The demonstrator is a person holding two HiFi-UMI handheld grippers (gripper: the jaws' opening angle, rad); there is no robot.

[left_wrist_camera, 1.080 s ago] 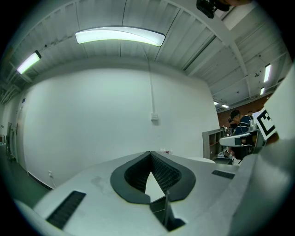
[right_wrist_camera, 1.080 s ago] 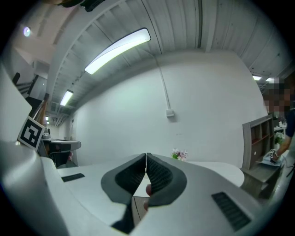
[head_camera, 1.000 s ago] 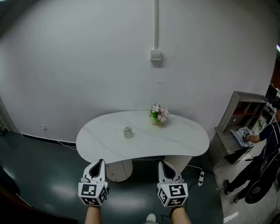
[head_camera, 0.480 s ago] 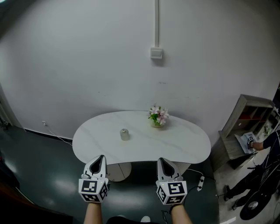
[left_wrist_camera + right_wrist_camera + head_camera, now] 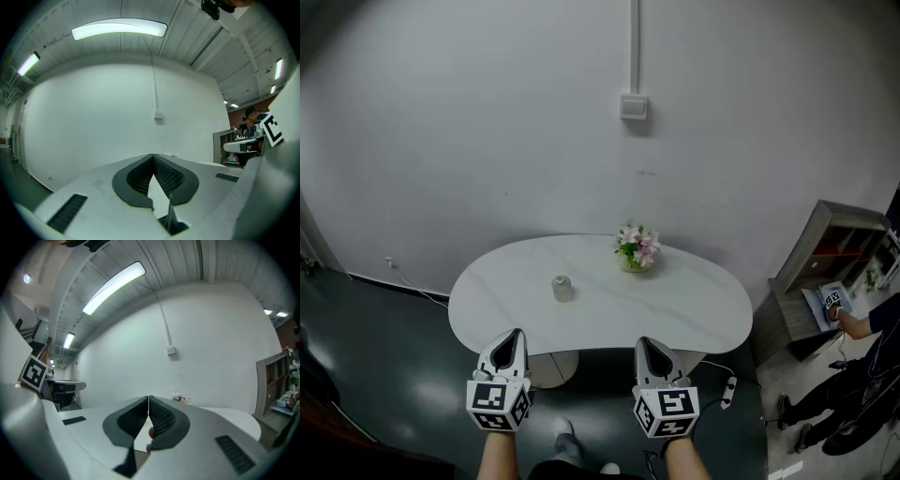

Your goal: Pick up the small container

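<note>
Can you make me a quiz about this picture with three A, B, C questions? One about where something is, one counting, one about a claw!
1. Where is the small container?
A) on the white table, left of the flowers
B) on the floor
C) on the shelf

2. How many claws show in the head view?
A) one
B) two
C) three

3. How are the left claw's jaws?
A) wide apart
B) shut on the container
C) shut, empty

Answers:
1 A, it stands on the tabletop near the flowers.
2 B, the left claw and right claw show at the bottom.
3 C, its pads meet with nothing between.
</note>
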